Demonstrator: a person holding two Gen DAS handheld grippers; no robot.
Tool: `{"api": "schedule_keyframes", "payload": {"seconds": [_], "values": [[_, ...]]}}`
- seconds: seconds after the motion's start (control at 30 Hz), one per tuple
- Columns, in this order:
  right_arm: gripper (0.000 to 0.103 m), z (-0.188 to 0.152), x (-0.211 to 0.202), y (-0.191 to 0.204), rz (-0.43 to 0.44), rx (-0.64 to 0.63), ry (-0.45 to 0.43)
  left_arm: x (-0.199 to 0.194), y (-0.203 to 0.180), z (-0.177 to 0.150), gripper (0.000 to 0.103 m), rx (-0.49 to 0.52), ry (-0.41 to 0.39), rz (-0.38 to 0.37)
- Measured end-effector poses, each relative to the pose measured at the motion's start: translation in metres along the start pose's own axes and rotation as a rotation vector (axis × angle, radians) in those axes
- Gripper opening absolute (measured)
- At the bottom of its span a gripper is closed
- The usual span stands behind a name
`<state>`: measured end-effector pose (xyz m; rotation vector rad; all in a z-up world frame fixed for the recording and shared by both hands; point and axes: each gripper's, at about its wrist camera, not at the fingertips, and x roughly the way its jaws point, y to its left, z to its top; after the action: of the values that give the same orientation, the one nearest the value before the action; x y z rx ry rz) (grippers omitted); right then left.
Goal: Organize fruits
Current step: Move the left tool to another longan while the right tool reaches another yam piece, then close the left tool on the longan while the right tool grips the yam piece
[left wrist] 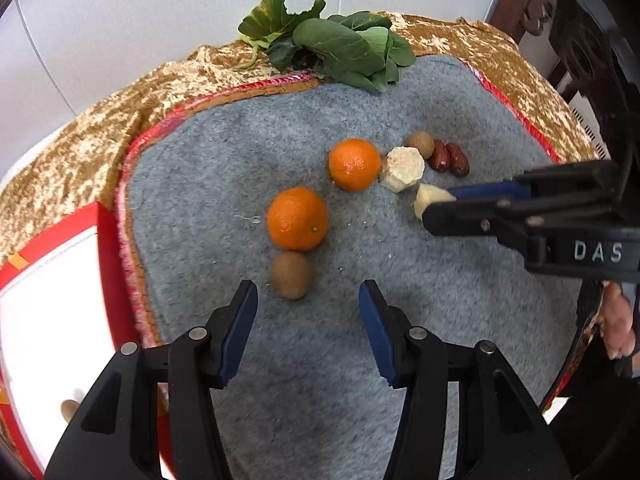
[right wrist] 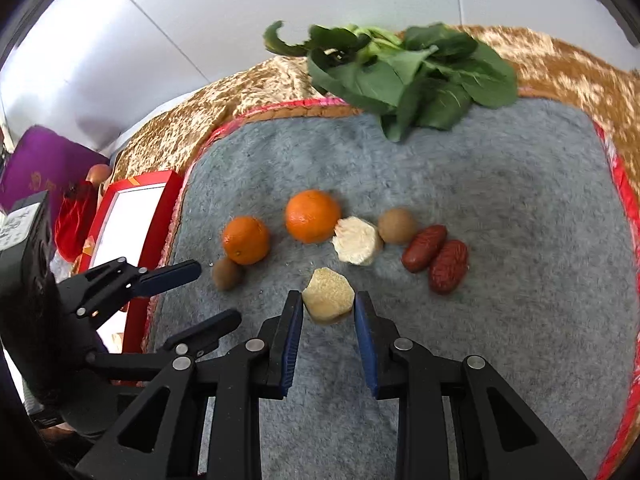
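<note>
Two oranges (left wrist: pixel 297 218) (left wrist: pixel 354 165), two kiwis (left wrist: pixel 292 275) (left wrist: pixel 420 144), two pale peeled chunks (left wrist: pixel 403 169) (right wrist: pixel 328 296) and two red dates (right wrist: pixel 436 258) lie on a grey mat (left wrist: pixel 280 360). My left gripper (left wrist: pixel 308 300) is open, just short of the near kiwi. My right gripper (right wrist: pixel 328 308) has its blue pads (right wrist: pixel 294 320) on either side of the near pale chunk, touching or nearly touching it. The right gripper (left wrist: pixel 436 204) also shows in the left wrist view, at that chunk (left wrist: pixel 428 198).
A red-rimmed white box (left wrist: pixel 52 304) stands left of the mat; it also shows in the right wrist view (right wrist: pixel 132 216). Leafy greens (left wrist: pixel 340 48) lie at the mat's far edge. A gold cloth (left wrist: pixel 80 152) surrounds the mat. A dark chair (left wrist: pixel 580 48) stands at right.
</note>
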<state>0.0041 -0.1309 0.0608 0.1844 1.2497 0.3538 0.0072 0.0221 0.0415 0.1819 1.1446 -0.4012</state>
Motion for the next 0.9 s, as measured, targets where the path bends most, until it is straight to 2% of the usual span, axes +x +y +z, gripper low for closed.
{"api": "schedule_keyframes", "payload": {"seconds": [0.1, 0.2, 0.27, 0.33, 0.47, 0.53, 0.73, 0.9], "values": [[0.027, -0.001, 0.001, -0.003, 0.003, 0.009, 0.008, 0.007, 0.0, 0.0, 0.05, -0.008, 0.023, -0.002], [0.027, -0.002, 0.0, -0.003, 0.006, 0.007, 0.006, 0.007, 0.004, 0.0, 0.038, -0.029, 0.014, -0.004], [0.027, -0.001, 0.002, -0.001, 0.009, 0.002, 0.008, 0.007, 0.007, 0.001, 0.038, -0.048, 0.003, -0.008], [0.027, -0.002, 0.003, 0.001, 0.01, 0.0, 0.009, 0.009, 0.008, 0.002, 0.032, -0.051, 0.003, -0.006], [0.027, -0.001, 0.009, 0.005, 0.012, 0.001, 0.02, 0.012, 0.007, 0.004, 0.032, -0.046, 0.0, 0.002], [0.027, -0.001, 0.011, 0.006, 0.014, 0.001, 0.026, 0.012, 0.007, 0.005, 0.027, -0.046, -0.005, 0.008], [0.027, -0.002, 0.017, 0.014, 0.016, -0.011, 0.036, 0.015, 0.008, 0.007, 0.02, -0.047, -0.019, 0.014], [0.027, -0.003, 0.021, 0.016, 0.008, -0.014, 0.051, 0.016, 0.005, 0.007, 0.02, -0.03, -0.022, 0.021]]}}
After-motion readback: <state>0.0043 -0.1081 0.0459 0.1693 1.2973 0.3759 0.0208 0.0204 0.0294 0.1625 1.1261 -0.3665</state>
